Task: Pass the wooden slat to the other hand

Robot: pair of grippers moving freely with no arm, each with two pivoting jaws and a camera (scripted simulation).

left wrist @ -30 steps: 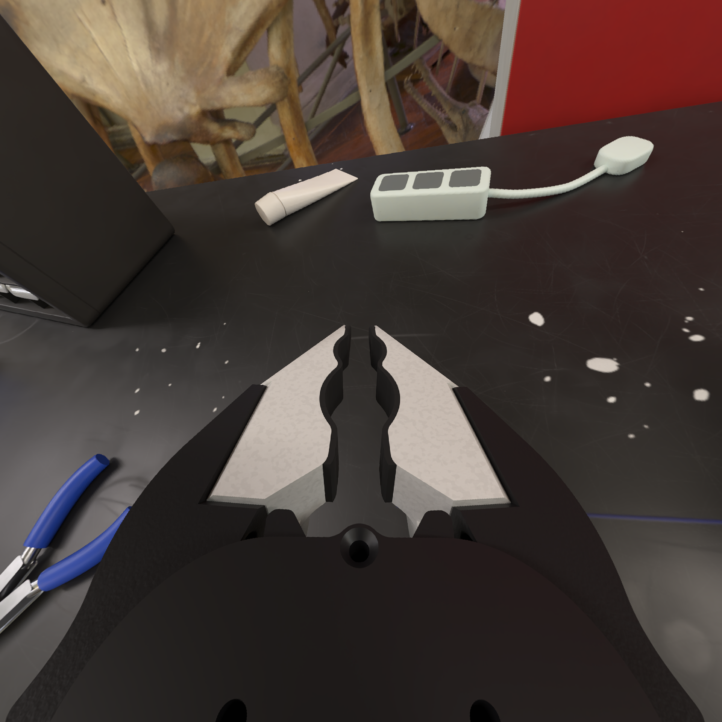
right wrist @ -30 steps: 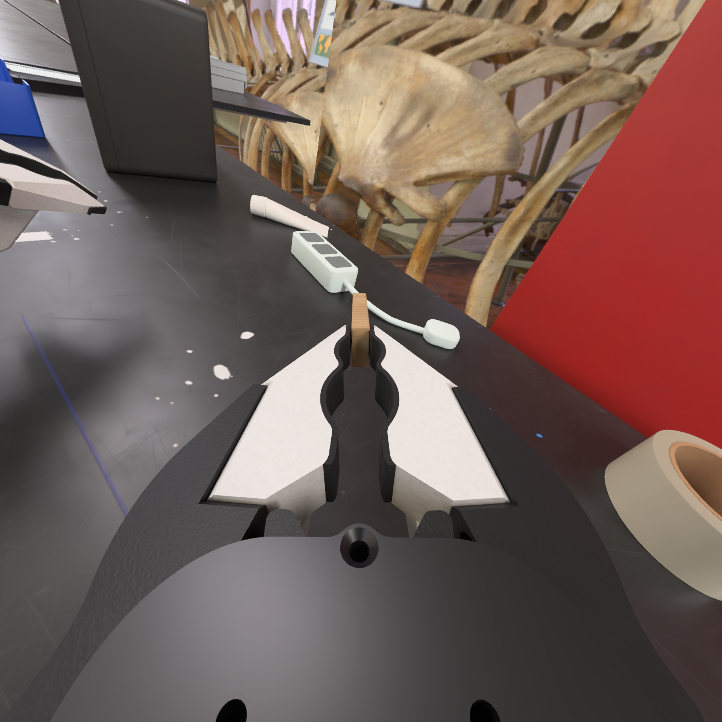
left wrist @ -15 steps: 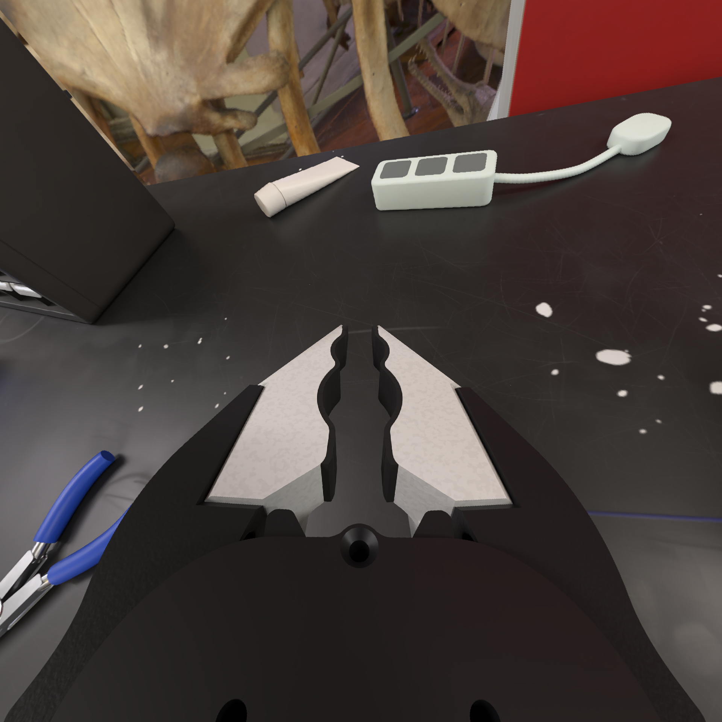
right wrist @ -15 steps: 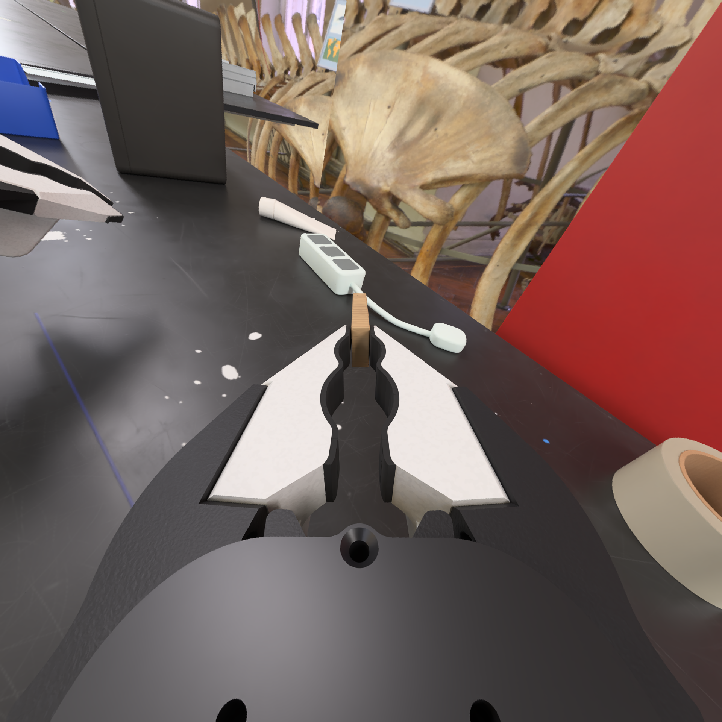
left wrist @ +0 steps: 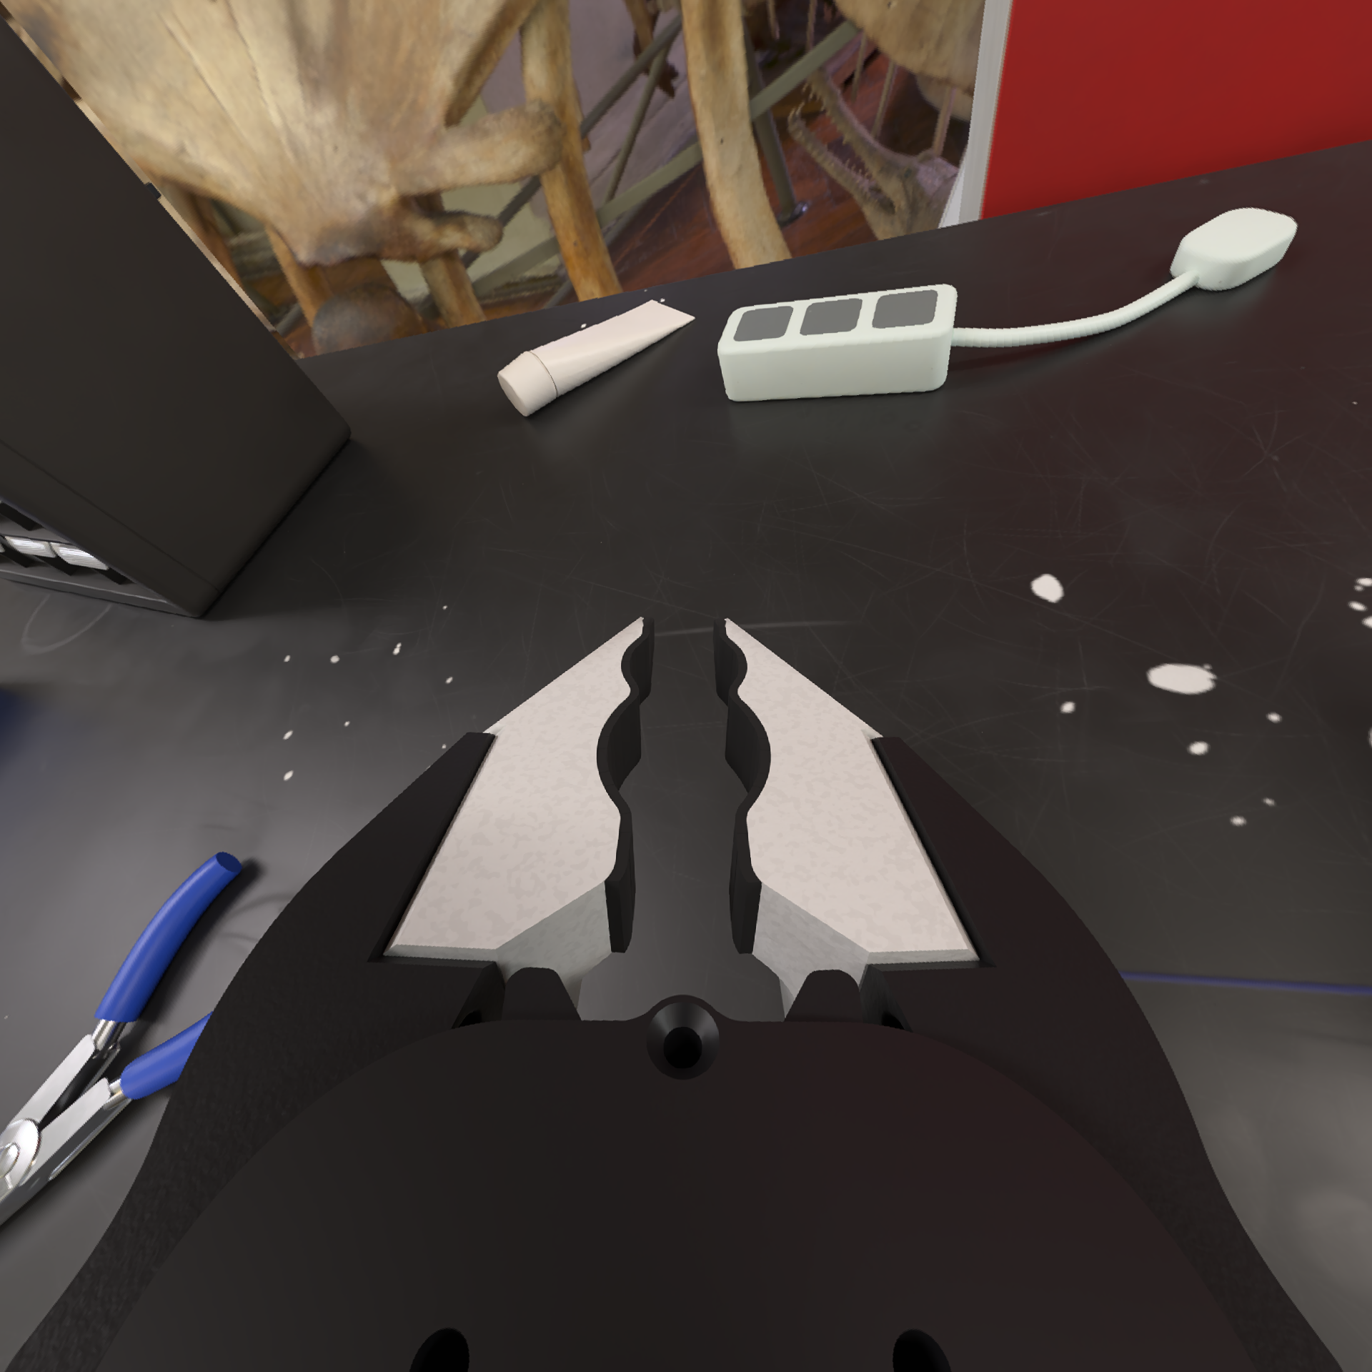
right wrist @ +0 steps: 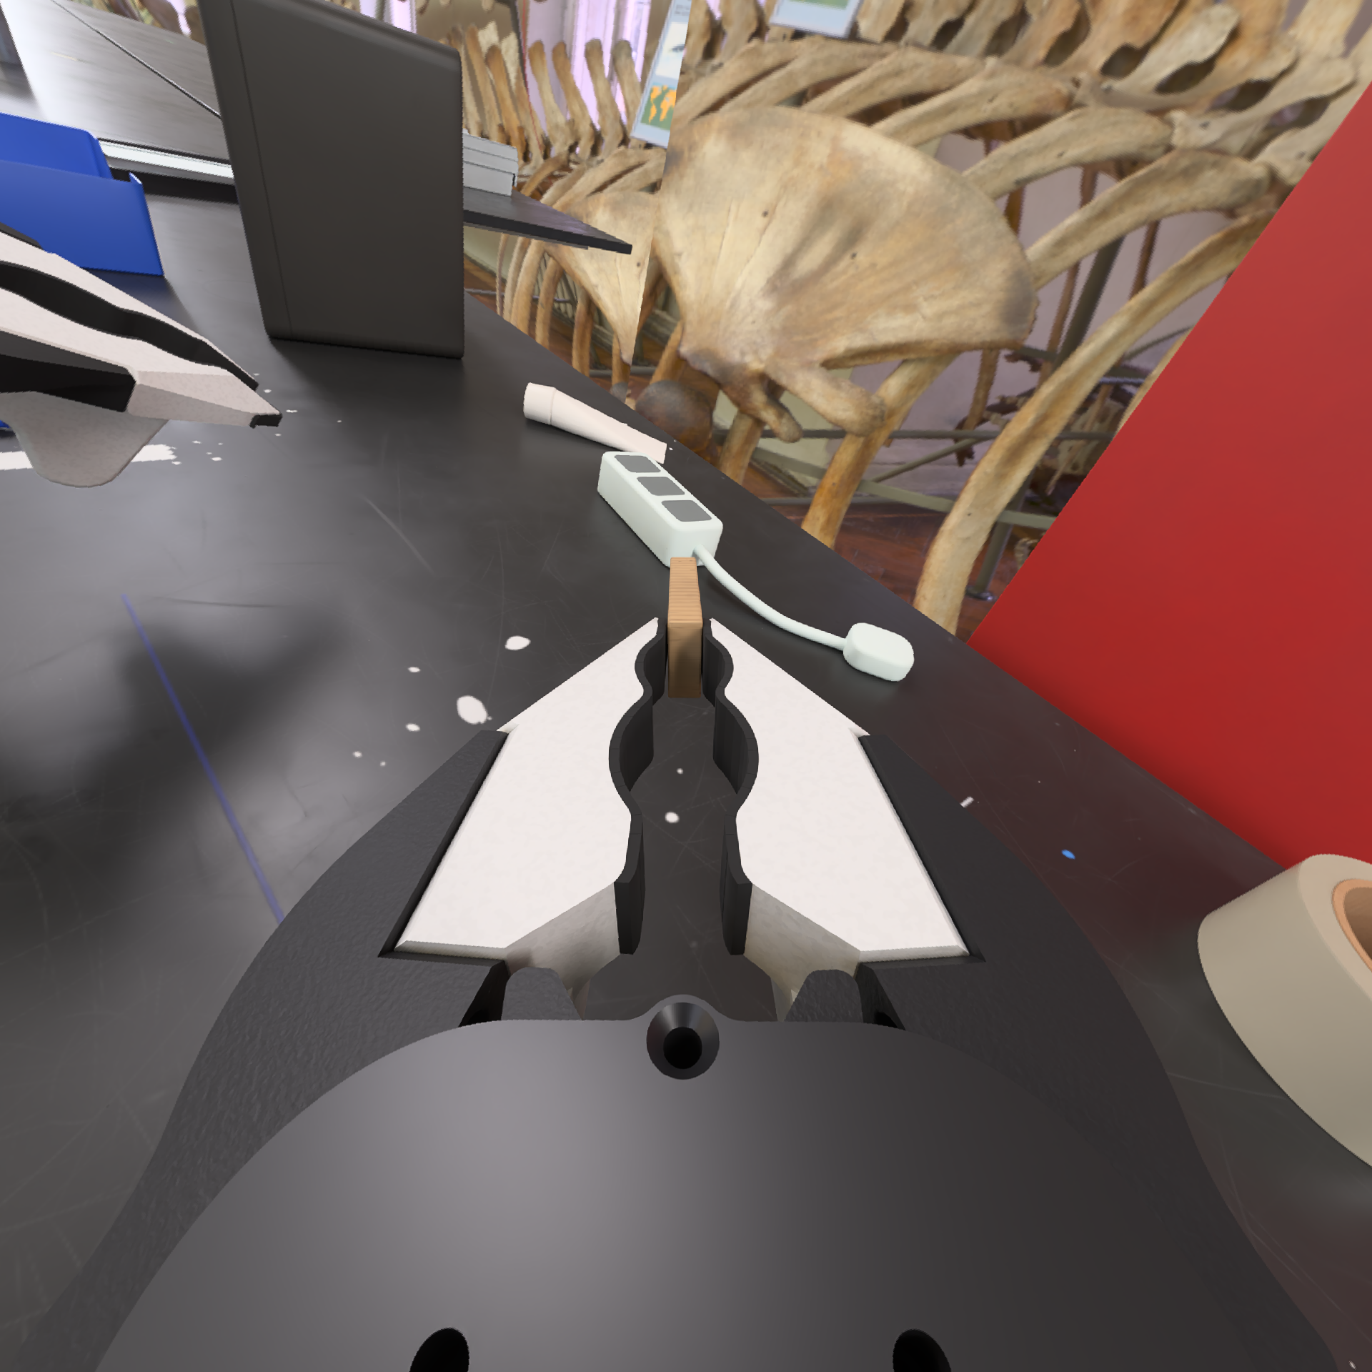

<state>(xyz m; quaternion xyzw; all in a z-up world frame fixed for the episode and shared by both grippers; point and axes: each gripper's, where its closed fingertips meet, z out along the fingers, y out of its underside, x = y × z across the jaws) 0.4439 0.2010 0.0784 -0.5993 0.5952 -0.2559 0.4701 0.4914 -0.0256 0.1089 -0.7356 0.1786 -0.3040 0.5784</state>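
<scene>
The wooden slat (right wrist: pixel 684 638) is a thin tan strip seen edge-on, standing upright between the tips of my right gripper (right wrist: pixel 684 631), which is shut on it above the black table (right wrist: pixel 334 564). My left gripper (left wrist: pixel 684 631) hangs over the table with its jaws a small way apart and nothing between them. It also shows in the right wrist view as a pointed tip (right wrist: pixel 245 404) at the far left, well apart from the slat. The slat is out of the left wrist view.
A white power strip (left wrist: pixel 839 341) with its cord and plug (left wrist: pixel 1232 249) and a cream tube (left wrist: pixel 594 353) lie near the far edge. A black box (left wrist: pixel 148 445) stands at the left, blue-handled pliers (left wrist: pixel 126 1024) near left. A tape roll (right wrist: pixel 1299 995) lies at the right, a blue bin (right wrist: pixel 82 200) at the far left.
My left gripper's jaws have spread a little wider. Its tip has come farther in from the left in the right wrist view. The right gripper still holds the slat.
</scene>
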